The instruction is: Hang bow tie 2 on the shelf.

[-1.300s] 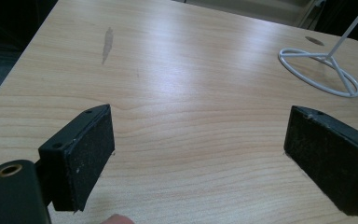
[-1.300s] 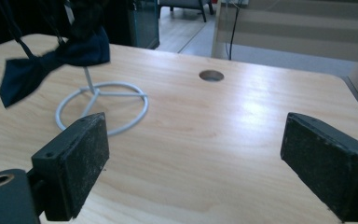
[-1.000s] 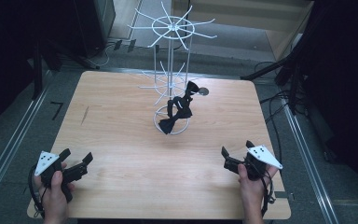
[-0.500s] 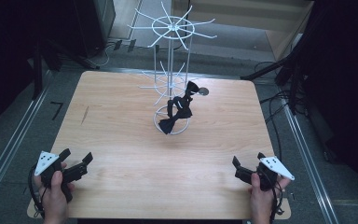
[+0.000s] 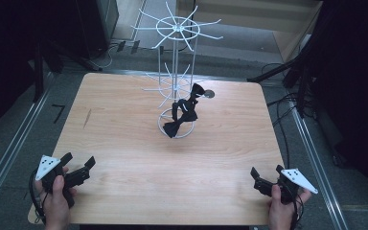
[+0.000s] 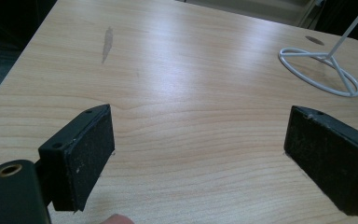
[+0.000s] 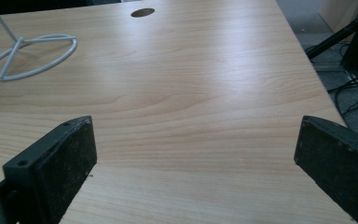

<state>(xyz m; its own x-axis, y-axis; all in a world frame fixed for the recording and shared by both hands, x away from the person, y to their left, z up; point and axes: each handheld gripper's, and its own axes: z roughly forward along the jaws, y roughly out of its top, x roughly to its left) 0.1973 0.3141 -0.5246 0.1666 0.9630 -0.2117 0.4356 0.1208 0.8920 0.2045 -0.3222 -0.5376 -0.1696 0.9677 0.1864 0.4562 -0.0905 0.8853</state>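
Note:
A white wire display rack [image 5: 175,72] stands on its ring base [image 5: 168,128] in the middle of the wooden table [image 5: 124,110]. Black bow ties [image 5: 184,112] hang from its lower arms. My left gripper [image 5: 80,161] rests open at the front left corner, held by a hand, with nothing between its pads [image 6: 91,154]. My right gripper [image 5: 266,173] is open at the front right corner, also empty, and its pads [image 7: 65,163] sit wide apart over bare wood. The ring base shows far off in the left gripper view [image 6: 319,70] and in the right gripper view [image 7: 30,56].
A small dark round spot [image 5: 209,94] marks the table behind the rack. Cables and dark stands [image 5: 292,76] lie on the floor right of the table. A metal rail [image 5: 9,153] runs along the floor at the left.
The right gripper has drawn back and to the right, toward the table's front right corner. The left gripper and the rack have stayed put.

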